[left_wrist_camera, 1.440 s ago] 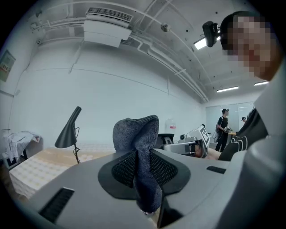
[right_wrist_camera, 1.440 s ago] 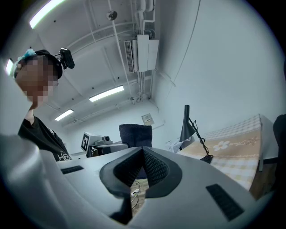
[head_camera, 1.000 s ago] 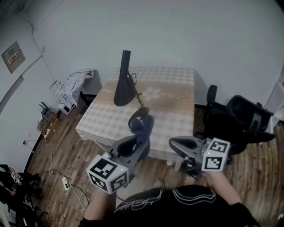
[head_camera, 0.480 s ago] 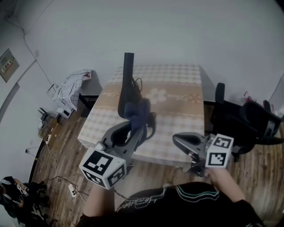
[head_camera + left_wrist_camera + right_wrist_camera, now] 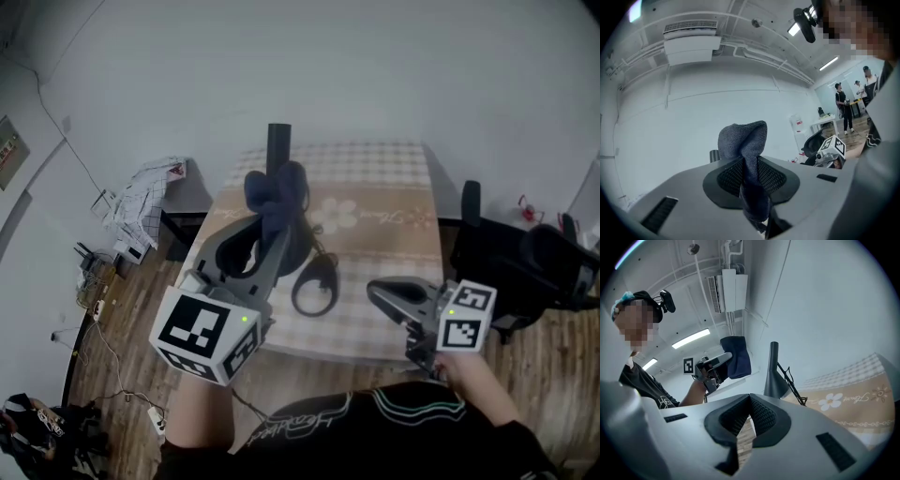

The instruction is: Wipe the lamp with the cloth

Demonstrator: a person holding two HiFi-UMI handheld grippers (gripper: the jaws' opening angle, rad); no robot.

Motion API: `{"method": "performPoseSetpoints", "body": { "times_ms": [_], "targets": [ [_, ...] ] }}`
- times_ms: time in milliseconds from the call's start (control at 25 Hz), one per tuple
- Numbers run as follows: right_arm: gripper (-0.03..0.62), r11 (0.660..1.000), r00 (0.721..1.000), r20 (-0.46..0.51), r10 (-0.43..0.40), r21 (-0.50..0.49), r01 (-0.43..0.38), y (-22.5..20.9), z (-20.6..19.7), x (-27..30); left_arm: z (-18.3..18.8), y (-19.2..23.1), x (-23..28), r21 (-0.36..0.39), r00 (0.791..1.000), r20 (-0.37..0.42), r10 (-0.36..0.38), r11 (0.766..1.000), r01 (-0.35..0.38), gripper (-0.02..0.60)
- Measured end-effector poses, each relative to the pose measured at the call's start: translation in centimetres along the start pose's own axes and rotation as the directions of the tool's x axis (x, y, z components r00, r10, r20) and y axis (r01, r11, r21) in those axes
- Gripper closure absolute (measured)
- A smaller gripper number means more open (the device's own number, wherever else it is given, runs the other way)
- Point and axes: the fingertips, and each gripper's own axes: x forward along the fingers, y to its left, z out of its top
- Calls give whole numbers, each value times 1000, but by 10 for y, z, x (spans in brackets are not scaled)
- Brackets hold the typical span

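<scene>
Lamp (image 5: 278, 142) looks not yet wiped: left gripper (image 5: 271, 208) jaws clamp cloth (image 5: 275, 187) near lamp, not touching; right gripper (image 5: 379, 288) jaws closed, empty.

Checked table (image 5: 394, 281), black lamp (image 5: 278, 141) on it

Black shirt (image 5: 394, 439), two grey claws (image 5: 277, 221) (image 5: 376, 290)

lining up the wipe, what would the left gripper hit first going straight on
Likely the lamp: the left gripper aims its cloth right at it, though the gap between them is hard to judge.
</scene>
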Motion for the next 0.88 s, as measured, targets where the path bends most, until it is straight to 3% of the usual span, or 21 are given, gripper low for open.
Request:
{"method": "performPoseSetpoints", "body": {
  "times_ms": [160,400,880],
  "targets": [
    [583,1000,1000,1,-18,-7,18,-11,2,10,7,23,14,124,999,-2,49,991,-48,509],
    [583,999,999,-2,-52,2,52,-33,7,8,21,50,41,259,993,18,114,959,-115,509],
    [583,999,999,-24,-36,3,36,-64,31,-6,19,78,90,359,972,-57,228,913,-193,509]
  ]
}}
